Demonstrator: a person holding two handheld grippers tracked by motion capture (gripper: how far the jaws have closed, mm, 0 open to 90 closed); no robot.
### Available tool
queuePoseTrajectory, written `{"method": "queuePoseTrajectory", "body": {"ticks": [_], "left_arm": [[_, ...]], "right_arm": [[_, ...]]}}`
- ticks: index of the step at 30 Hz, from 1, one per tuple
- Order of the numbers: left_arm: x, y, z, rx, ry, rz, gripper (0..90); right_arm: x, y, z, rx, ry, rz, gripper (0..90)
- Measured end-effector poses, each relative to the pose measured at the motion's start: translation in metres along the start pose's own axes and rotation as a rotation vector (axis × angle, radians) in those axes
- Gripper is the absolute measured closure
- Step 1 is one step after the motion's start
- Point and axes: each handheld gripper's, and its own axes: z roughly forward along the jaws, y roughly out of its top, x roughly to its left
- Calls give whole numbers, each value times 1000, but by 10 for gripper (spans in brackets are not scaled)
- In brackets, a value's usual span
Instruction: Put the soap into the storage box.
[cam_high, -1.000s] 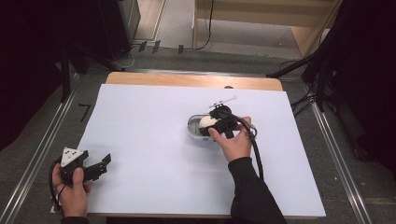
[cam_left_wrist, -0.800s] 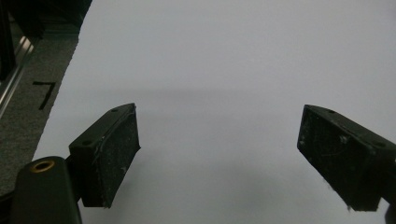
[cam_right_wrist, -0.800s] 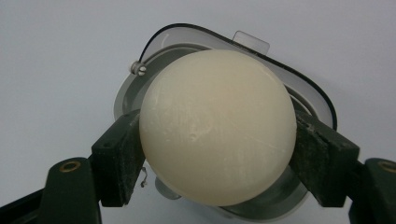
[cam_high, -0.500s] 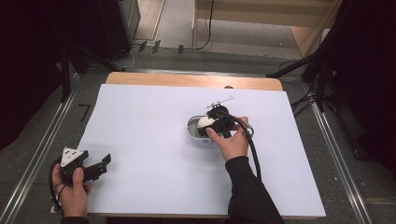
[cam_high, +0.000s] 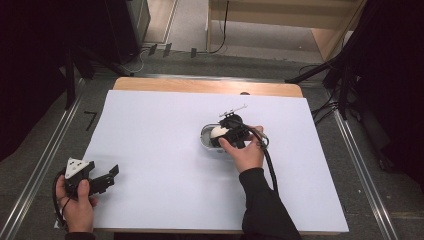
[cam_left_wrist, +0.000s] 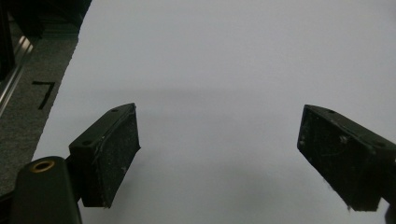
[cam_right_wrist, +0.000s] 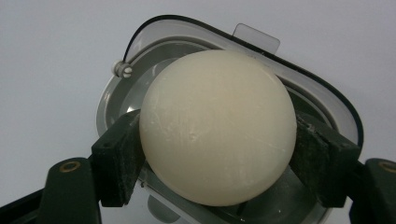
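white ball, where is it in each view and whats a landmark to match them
High view: white ball sits right of centre, at the right gripper, over the clear container.
Left gripper view: open jaws over the white table cover; no ball here.
Right gripper view: ball centre, clamped between both jaws above the container.
Shared landmark: the white table cover.

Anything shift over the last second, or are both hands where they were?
Hardly anything. The right gripper stays shut on the white ball over the clear container, perhaps a touch nearer the person. The left gripper stays open at the table's near-left corner.
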Motion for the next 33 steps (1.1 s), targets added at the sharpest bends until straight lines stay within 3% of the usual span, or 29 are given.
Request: {"method": "queuePoseTrajectory", "body": {"ticks": [14,19,25,33], "left_arm": [[0,0,0,-2,1,1,139],[0,0,0,-1,1,1,139],[0,0,0,-1,2,1,139],[0,0,0,0,3,1,139]], "right_arm": [[-2,-2,1,-4,13,6,243],[-4,-2,-2,-20,32,8,188],[-3,-2,-4,-20,23,-4,137],[-3,-2,-9,-31,17,-6,138]]}}
